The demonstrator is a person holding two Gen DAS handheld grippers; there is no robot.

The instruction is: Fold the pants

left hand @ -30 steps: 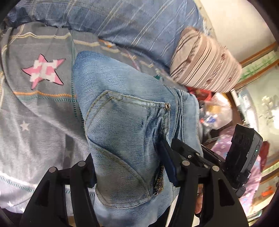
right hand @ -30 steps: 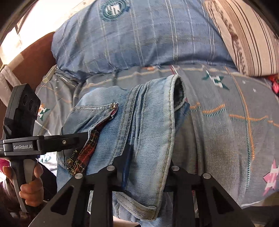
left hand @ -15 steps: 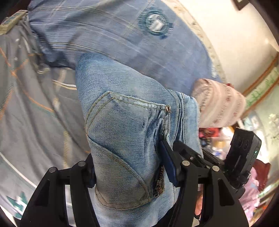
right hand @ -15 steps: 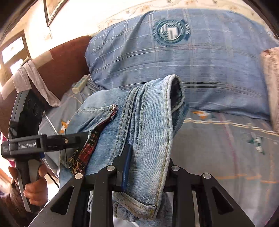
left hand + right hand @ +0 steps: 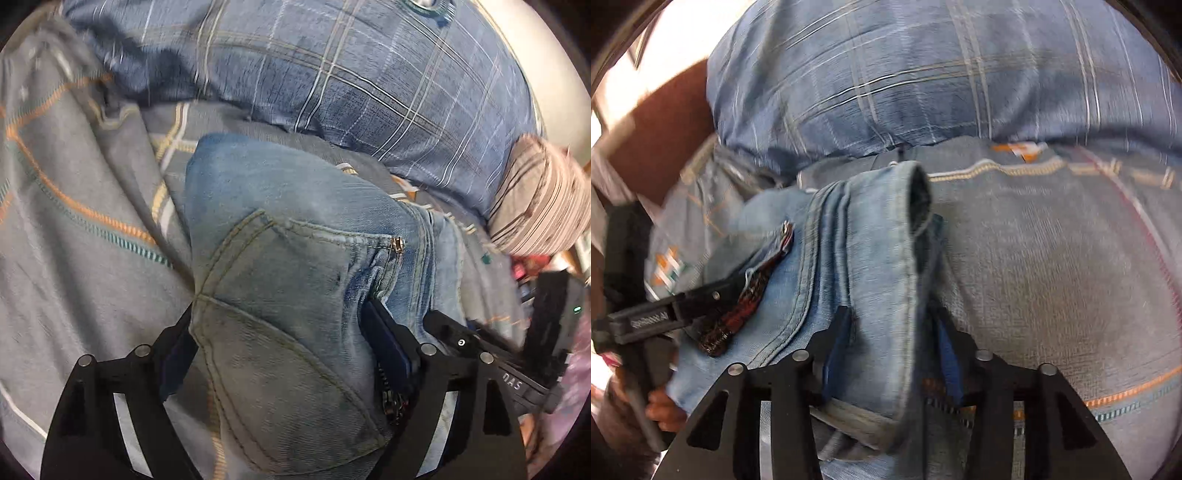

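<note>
Between both grippers' fingers (image 5: 388, 347) sits bunched jeans (image 5: 288, 258).

You have a bed covered by a grey bedspread (image 5: 85, 280) with orange and teal stitched lines. At its far edge lies a large blue plaid pillow (image 5: 369, 81), and beside that, at the right, a pink striped pillow (image 5: 539, 214). A brown headboard (image 5: 665, 140) rises at the far left, under a pale, brightly lit wall (image 5: 683, 33).
</note>
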